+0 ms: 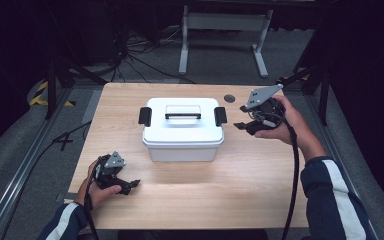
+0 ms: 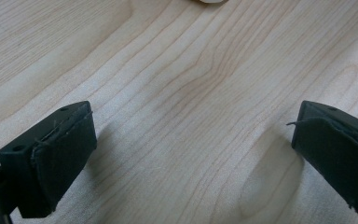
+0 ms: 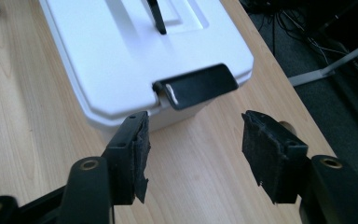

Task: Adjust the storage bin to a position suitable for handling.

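Observation:
A white lidded box (image 1: 182, 132) stands at the middle of the wooden table (image 1: 250, 180). It has a handle (image 1: 183, 115) on top and a black latch at each end. My right gripper (image 1: 241, 116) hovers just right of the box, level with the right latch (image 1: 220, 116). In the right gripper view, the right gripper (image 3: 196, 154) is open with nothing between its pads. The latch (image 3: 198, 86) juts out from the lid of the box (image 3: 121, 56) just beyond them. My left gripper (image 1: 132, 186) rests at the front left, and the left gripper (image 2: 193, 154) is open over bare wood.
A small round grommet (image 1: 229, 98) sits in the tabletop behind the right gripper. Beyond the far edge are a metal stand (image 1: 225, 30) and loose cables (image 1: 135, 50) on the floor. Dark rails run along both sides of the table.

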Demonstrator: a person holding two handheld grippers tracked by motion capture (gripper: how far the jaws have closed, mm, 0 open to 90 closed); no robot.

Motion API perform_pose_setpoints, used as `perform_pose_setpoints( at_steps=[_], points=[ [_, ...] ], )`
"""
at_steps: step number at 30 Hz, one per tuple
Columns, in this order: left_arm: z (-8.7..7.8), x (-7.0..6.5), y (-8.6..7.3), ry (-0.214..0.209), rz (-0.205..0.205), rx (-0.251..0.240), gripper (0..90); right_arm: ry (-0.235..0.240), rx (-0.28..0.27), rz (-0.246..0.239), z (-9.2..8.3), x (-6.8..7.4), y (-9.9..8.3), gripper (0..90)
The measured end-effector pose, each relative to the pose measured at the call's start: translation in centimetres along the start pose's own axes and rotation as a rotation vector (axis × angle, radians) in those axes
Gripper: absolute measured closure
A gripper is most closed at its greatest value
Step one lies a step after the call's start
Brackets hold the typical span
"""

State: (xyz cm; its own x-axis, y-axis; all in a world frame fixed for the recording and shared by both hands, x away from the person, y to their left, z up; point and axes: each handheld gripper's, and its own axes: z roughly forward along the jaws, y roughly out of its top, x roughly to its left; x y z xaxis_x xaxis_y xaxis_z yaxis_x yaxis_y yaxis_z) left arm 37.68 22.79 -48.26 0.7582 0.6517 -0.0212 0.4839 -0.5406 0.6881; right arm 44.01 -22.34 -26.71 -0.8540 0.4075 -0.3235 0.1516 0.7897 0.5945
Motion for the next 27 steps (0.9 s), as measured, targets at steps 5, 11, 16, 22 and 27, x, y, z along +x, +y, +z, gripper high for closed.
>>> perform_pose_setpoints(
  at_steps=[5, 11, 16, 22, 27],
  points=[
    [0.0, 0.0, 0.0, 0.001, 0.007, 0.001, 0.2, 0.004, 0.007, -0.036, 0.4, -0.1, 2.0, 42.7],
    [0.0, 0.1, 0.0, 0.001, 0.007, 0.000, 0.2, 0.017, 0.035, -0.080, 1.4, -0.1, 4.4, 42.8],
    [0.0, 0.0, 0.0, -0.002, 0.003, 0.000, 0.2, 0.026, 0.060, -0.124, 2.9, 0.3, 6.3, 43.0],
    [0.0, 0.0, 0.0, -0.002, 0.005, 0.000, 0.2, 0.045, 0.103, -0.178, 5.3, 1.0, 7.9, 44.4],
    [0.0, 0.1, 0.0, -0.004, 0.006, 0.000, 0.2, 0.071, 0.120, -0.205, 6.8, 1.5, 9.1, 46.3]
  ],
)
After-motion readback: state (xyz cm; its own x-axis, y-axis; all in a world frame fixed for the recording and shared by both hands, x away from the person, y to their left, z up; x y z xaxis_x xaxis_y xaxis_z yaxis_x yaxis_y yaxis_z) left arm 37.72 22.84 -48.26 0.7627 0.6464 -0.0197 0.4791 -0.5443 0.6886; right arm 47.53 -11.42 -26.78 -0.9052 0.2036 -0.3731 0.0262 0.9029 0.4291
